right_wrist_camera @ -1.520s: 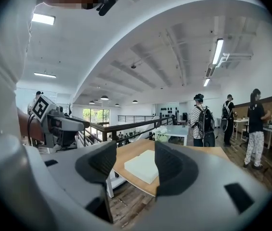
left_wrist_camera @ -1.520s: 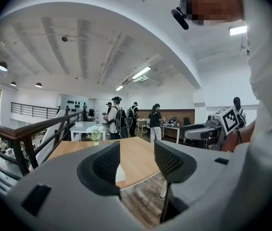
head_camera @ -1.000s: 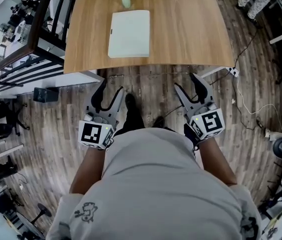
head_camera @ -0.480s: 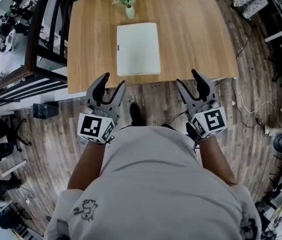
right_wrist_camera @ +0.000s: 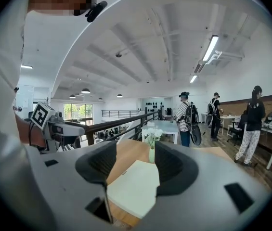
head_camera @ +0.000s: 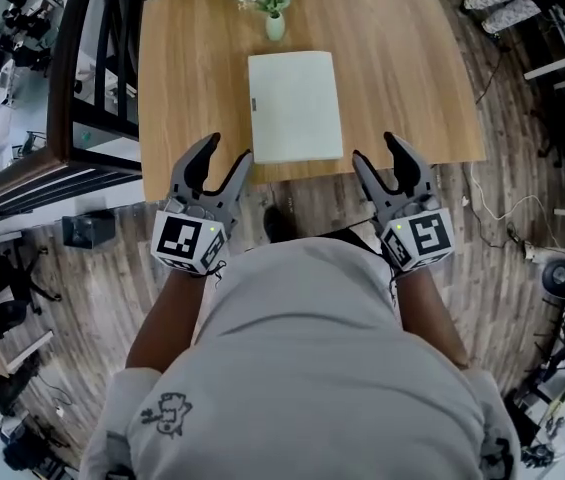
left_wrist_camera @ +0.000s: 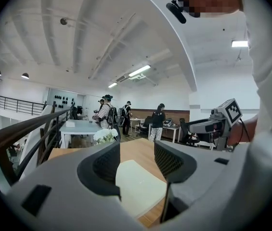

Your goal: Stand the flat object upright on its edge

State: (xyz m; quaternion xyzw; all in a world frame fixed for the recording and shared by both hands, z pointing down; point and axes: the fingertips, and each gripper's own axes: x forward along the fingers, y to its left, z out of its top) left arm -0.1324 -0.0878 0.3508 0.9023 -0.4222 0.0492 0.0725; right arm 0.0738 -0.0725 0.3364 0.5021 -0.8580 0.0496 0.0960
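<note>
Flat object (head_camera: pixel 295 106): a pale slab lying flat on the table (head_camera: pixel 412 68), its short side close to the near edge, about midway along it. A vase of flowers (head_camera: pixel 275 13) stands just beyond it, toward the far edge. The left gripper (head_camera: pixel 227 150) and right gripper (head_camera: pixel 375 148) hover at the near edge, flanking the slab's near corners. Both have their jaws spread wide and empty, presumably ready to grip the slab and tip it up.

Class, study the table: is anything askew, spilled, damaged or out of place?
Nothing stands out. The white pad lies flat and intact, roughly square with the table. The flower vase stands upright just behind it, and nothing has spilled.
</note>
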